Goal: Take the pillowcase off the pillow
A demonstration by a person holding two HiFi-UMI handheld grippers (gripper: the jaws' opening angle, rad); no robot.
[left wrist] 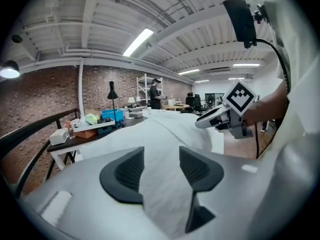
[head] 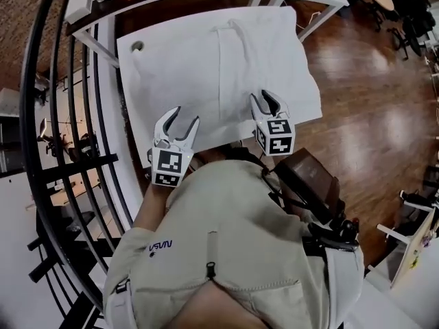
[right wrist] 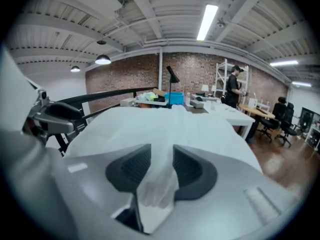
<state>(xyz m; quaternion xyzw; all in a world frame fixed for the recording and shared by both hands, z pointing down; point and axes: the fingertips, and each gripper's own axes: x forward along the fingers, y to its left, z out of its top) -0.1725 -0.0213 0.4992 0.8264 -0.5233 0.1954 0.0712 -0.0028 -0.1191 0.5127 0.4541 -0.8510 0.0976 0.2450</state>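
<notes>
The left hand-held gripper (left wrist: pixel 161 165) is closed on a raised fold of the pillowcase (head: pixel 260 60), and the right hand-held gripper (right wrist: pixel 161 166) is pinched more tightly on a bunch of the same near edge. This is probably so the cloth can be drawn toward the person. The pillowcase lies flat on the bench (head: pixel 127 60). Its pillow is judged to be inside, though none of it is exposed.
</notes>
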